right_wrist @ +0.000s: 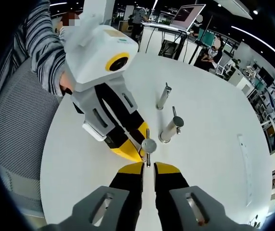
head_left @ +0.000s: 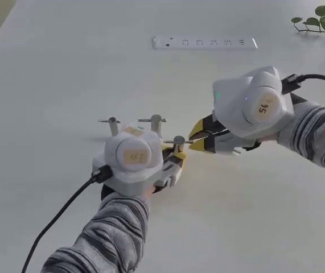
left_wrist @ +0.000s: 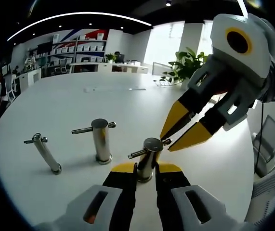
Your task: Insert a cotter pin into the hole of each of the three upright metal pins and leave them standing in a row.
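The white tabletop [head_left: 65, 68] bears three upright metal pins [head_left: 155, 122] standing near together, a white power strip [head_left: 205, 42] lying well beyond them, and a green sprig [head_left: 319, 20] farther right.

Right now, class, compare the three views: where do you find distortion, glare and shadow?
Head view: even light, only faint shadows on the table. Left gripper view: fisheye bows the ceiling light strip; the window is blown out. Right gripper view: fisheye rounds the table's edge.
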{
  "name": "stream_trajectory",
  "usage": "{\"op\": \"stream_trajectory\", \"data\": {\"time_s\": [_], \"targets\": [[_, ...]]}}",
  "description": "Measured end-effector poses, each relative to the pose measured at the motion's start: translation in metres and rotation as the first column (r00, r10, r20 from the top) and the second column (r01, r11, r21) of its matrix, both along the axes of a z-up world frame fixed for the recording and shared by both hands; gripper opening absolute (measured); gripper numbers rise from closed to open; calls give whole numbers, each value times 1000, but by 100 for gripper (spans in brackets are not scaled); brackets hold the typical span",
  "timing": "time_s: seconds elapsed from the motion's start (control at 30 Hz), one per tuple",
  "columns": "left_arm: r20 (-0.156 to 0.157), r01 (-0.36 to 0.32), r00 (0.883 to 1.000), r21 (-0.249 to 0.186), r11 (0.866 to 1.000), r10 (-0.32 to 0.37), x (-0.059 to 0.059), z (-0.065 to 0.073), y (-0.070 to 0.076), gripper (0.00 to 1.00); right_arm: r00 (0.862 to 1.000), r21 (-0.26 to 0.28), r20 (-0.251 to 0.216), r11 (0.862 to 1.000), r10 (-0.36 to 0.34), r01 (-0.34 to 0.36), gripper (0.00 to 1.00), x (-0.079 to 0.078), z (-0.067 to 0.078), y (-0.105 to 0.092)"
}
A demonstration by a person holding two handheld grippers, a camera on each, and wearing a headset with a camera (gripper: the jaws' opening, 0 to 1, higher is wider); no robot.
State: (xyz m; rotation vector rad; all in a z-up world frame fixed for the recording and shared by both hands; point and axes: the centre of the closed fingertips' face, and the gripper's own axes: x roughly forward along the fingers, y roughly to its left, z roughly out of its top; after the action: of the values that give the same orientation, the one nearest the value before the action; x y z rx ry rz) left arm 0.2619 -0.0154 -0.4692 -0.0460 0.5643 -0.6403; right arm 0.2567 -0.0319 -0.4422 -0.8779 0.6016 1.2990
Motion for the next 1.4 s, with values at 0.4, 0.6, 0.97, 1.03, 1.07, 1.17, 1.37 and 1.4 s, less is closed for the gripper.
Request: {"op": "stream_trajectory", "data": {"time_s": [0.4, 0.6, 0.97, 1.03, 1.07, 1.17, 1.37, 1.4], "targets": [[6, -1, 1000, 8, 1000, 1, 0, 0, 0, 11, 999, 35, -24, 999, -36, 37, 0, -3, 4, -1], [6, 2, 1000, 9, 1000, -2, 0, -1, -1, 11, 999, 36, -24, 999, -37, 38, 0, -3, 3, 0], [5, -1, 1000, 8, 1000, 1, 1, -1, 0, 11, 998, 61, -37, 997, -49, 51, 0, -5, 6, 7], [5, -1, 1000, 8, 1000, 1, 1, -1, 0, 11, 998, 58, -35, 997, -49, 51, 0, -6, 6, 7], [5, -1, 1000, 8, 1000, 1, 1, -1, 0, 11, 998, 58, -36, 997, -50, 52, 0, -6, 6, 7], [5, -1, 1000, 8, 1000, 1, 1, -2, 0, 11, 998, 59, -38, 997, -54, 56, 0, -6, 6, 7], [3, 1, 1000, 15, 1000, -1, 1, -3, 0, 11, 996, 67, -48, 995, -71, 74, 0, -3, 4, 6], [7, 3, 1000, 31, 1000, -4, 1, -4, 1, 12, 996, 69, -51, 994, -80, 83, 0, -3, 4, 6]]}}
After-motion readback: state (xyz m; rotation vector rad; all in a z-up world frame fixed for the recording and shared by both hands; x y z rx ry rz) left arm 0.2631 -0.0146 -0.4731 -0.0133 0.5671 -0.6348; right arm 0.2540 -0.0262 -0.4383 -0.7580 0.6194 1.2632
